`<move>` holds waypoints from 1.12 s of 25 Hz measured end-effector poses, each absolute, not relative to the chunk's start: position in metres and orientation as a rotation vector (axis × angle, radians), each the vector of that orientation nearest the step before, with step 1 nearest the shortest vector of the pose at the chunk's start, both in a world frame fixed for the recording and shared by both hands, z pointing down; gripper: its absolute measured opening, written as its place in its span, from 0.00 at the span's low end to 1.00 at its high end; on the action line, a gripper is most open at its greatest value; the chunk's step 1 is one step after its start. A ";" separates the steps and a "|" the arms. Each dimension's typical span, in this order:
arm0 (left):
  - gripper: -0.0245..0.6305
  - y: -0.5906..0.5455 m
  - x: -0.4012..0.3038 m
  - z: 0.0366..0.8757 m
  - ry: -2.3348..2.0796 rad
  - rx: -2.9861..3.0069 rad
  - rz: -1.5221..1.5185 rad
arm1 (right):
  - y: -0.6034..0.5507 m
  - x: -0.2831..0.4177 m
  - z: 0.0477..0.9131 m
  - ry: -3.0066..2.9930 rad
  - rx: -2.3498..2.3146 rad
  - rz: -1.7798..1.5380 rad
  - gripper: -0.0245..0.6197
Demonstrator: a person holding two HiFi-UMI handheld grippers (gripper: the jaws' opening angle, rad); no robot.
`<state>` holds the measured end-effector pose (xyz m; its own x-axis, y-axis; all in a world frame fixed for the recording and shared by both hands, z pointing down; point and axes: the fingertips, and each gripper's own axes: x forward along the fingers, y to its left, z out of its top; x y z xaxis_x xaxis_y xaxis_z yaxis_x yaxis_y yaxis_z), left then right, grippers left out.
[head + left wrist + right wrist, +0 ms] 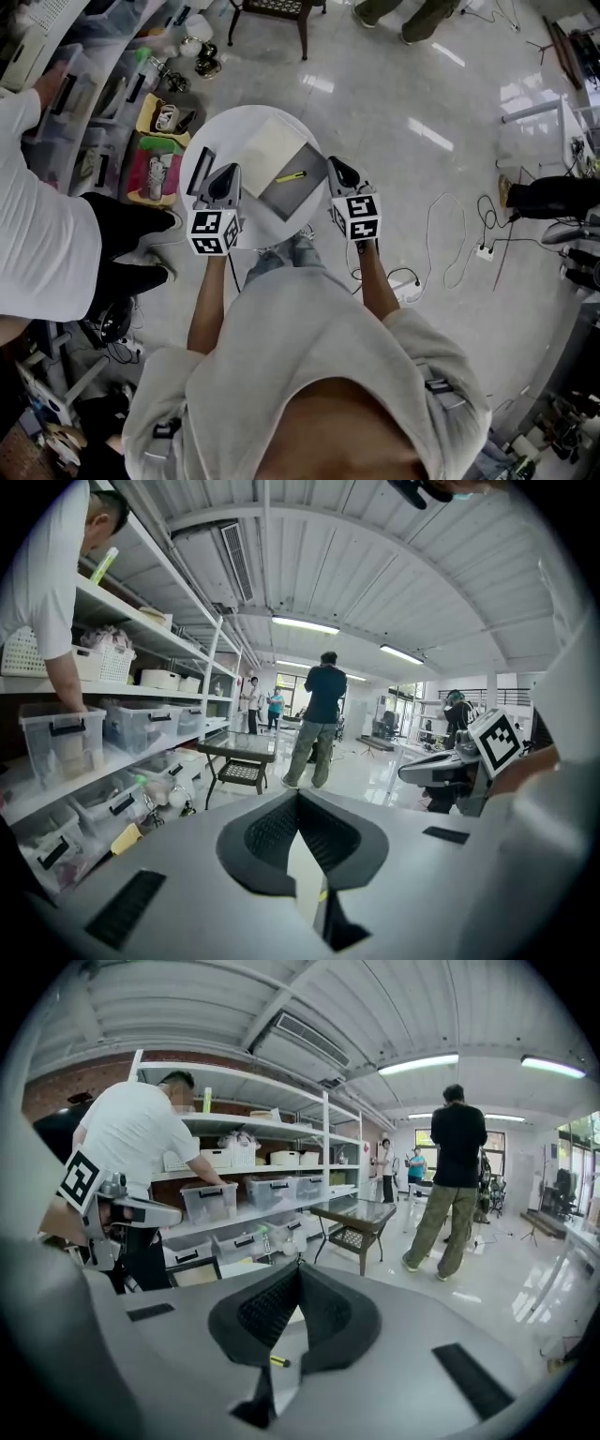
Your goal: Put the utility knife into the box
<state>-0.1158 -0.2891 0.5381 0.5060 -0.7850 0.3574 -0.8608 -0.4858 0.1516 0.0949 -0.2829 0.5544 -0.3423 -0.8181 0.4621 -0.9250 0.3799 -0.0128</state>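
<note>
Black jaws first: the left tool (228, 173) is hovering over the near-left edge of the round white surface (220, 141), jaws pressed together with nothing between them. The right tool (337, 169) is hovering at the near-right edge, likewise clenched and empty. Between the two tools, the yellow utility knife (291, 176) is lying where the grey box (298, 192) is meeting a pale panel (270, 145); whether it is sitting inside the box is unclear. Farther left, a person in a white shirt (37, 216) is standing by shelves of clear bins (103, 84). Beyond the surface, a small dark table (272, 9) is standing on the glossy floor (422, 94).
</note>
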 end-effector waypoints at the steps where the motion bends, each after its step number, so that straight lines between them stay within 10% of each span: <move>1: 0.07 -0.292 -0.117 0.535 -1.385 2.453 0.339 | -0.285 0.095 0.548 -2.270 1.527 0.368 0.08; 28: 0.07 -0.321 -0.131 0.486 -1.476 2.543 0.224 | -0.303 0.098 0.497 -2.316 1.632 0.227 0.08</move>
<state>-0.1308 -0.3209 0.4859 0.4923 -0.8406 0.2258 -0.8698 -0.4852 0.0899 0.0984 -0.3032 0.4971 -0.3112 -0.8913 0.3298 -0.9384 0.3431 0.0416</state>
